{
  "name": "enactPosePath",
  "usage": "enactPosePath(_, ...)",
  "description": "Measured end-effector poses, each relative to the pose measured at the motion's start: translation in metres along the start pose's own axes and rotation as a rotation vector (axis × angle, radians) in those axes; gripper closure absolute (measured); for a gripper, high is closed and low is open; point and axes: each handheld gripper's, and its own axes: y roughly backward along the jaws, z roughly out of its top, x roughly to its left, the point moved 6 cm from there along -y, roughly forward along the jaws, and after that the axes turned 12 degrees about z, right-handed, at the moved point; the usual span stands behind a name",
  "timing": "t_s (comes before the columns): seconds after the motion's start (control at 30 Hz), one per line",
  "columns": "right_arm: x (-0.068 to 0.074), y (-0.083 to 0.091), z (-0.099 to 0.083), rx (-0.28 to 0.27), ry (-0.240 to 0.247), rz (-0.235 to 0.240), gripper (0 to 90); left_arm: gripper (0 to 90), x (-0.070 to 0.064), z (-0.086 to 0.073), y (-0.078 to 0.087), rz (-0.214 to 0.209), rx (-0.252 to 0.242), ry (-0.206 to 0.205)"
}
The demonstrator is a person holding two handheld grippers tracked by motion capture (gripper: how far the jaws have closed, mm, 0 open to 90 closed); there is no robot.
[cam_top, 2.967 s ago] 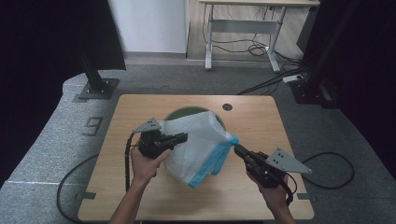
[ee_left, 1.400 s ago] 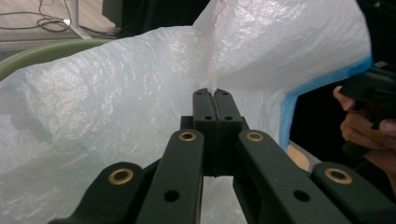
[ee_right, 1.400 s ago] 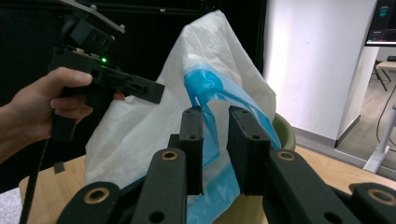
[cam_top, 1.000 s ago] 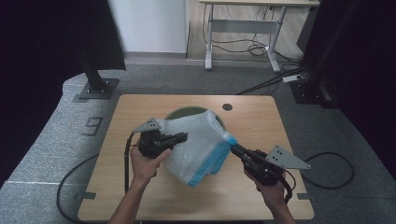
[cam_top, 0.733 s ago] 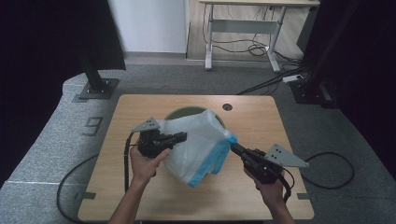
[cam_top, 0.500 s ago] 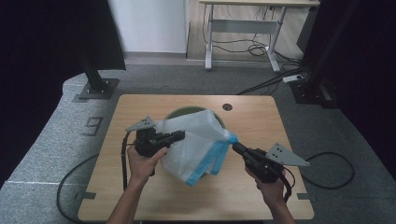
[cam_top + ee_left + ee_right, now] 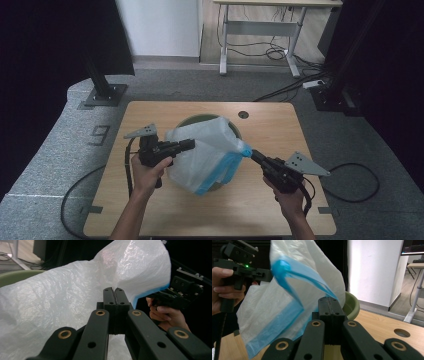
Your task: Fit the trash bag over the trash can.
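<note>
Wooden table: one bag, two tongs.

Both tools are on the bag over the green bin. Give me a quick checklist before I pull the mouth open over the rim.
1. Left tool has the bag: ok, jaws shut on the white film in the left gripper view.
2. Right tool has the bag: ok, jaws shut on the blue-edged corner.
3. Bag sits over the green bin: ok, it hangs above the bin, whose rim shows behind it.
4. Bag mouth open: not ok, the blue band is folded and twisted, the layers together.
5. Bin steady on the table: cannot tell, the bag hides most of it.
6. Cables clear: ok, both trail off toward the table's near edges.
</note>
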Motion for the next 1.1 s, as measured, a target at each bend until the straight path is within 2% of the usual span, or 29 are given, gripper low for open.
enactPosePath(0.17, 0.001, -0.001, -0.002, 0.006, 0.003, 0.005, 89.3, 89.8, 0.005, 0.002, 0.004, 0.015, -0.016, 0.015)
enactPosePath(0.37, 0.014, -0.005, 0.0, 0.017, 0.065, 0.029, 88.8, 89.8, 0.006, -0.001, 0.001, 0.017, -0.004, 0.014)
enactPosePath(0.43, 0.017, -0.008, 0.0, 0.02, 0.072, 0.042, 78.7, 89.8, 0.005, -0.002, -0.001, 0.019, 0.002, 0.011)
enactPosePath(0.57, 0.021, -0.013, -0.003, 0.048, 0.074, 0.049, 70.3, 89.8, 0.004, -0.003, -0.004, 0.019, 0.009, 0.01)
enactPosePath(0.7, 0.017, -0.017, -0.006, 0.052, 0.058, 0.038, 66.3, 89.8, 0.006, -0.003, -0.004, 0.014, 0.016, 0.015)
enactPosePath(0.9, 0.016, -0.025, -0.008, 0.052, 0.056, 0.058, 66.3, 89.8, 0.005, -0.004, -0.006, 0.008, 0.023, 0.015)
enactPosePath(1.1, 0.018, -0.028, -0.009, 0.069, 0.089, 0.045, 81.1, 89.8, 0.006, -0.004, -0.006, 0.011, 0.023, 0.016)
